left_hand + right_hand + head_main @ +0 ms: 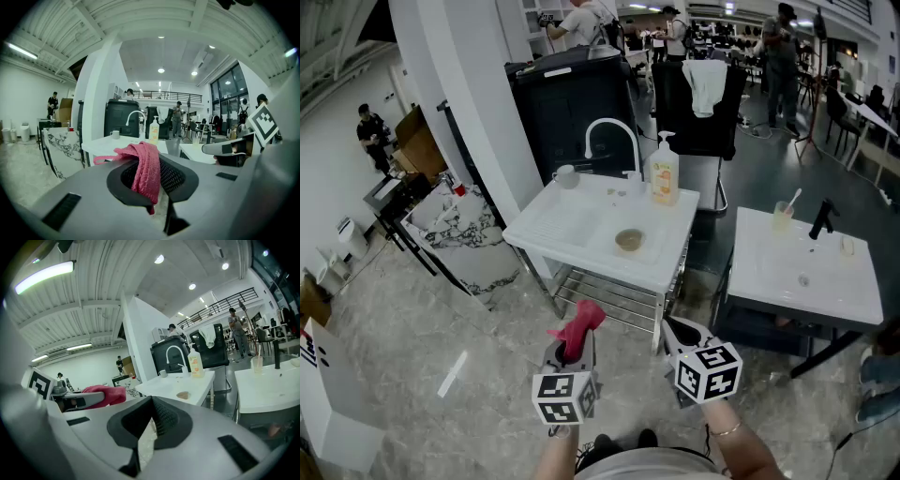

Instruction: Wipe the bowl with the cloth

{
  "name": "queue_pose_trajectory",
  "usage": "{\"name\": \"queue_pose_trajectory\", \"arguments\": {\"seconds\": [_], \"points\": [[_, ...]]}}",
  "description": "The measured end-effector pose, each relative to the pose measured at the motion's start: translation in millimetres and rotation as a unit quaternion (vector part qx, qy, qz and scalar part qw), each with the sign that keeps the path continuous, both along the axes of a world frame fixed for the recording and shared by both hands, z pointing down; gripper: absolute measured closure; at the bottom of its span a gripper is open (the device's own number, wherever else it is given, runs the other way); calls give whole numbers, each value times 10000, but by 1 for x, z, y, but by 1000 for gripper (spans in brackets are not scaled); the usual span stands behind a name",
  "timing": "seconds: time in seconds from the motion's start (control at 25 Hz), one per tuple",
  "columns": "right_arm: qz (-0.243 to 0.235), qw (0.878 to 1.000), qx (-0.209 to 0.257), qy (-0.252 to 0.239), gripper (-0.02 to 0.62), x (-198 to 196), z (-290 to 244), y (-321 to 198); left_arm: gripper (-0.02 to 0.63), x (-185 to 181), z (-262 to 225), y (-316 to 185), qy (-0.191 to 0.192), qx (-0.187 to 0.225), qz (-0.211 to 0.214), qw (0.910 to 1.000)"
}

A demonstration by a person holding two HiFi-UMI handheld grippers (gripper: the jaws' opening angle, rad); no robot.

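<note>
White sink table (572,246) sits at 12 o'clock from both grippers, well apart from them; second white table (825,281) at 2 o'clock. Black cabinet (567,108) stands behind the sink table. On the table's far edge: white faucet (612,139), and soap bottle (665,172) at its 3 o'clock. Left gripper (575,345) is held over the floor, low in the head view, with its fingers (180,180) pinching the pink cloth (146,168). The cloth runs between the pads, bunches above the tips and trails off toward 9 o'clock in the left gripper view. Right gripper (675,328) is just beside it at 3 o'clock, fingers (165,422) pressed together, nothing between them. Bowl (629,241) sits upright on the sink table's near-right part, at 1 o'clock from the left gripper, at 11 o'clock from the right, touched by neither. White cup (566,176) stands at the table's back-left corner, 10 o'clock from the bowl.
</note>
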State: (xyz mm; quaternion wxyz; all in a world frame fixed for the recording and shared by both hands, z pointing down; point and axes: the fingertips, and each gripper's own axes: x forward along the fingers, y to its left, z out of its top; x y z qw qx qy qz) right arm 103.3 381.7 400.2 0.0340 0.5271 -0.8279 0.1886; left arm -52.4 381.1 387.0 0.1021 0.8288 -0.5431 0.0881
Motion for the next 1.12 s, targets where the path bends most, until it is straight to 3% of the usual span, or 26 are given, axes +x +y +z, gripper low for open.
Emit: {"name": "queue_pose_trajectory", "arguments": {"seconds": [0.88,1.0,1.12], "points": [[-35,9997,94,-230,588,1,-3,-27,546,0,7,-27,-15,-66,-123,9999],[-57,9996,17,-266,520,0,2,-46,546,-2,13,-46,4,-102,-111,9999],[-96,9994,-98,-312,502,-6,7,-70,546,-4,19,-72,29,-170,-77,9998]]}}
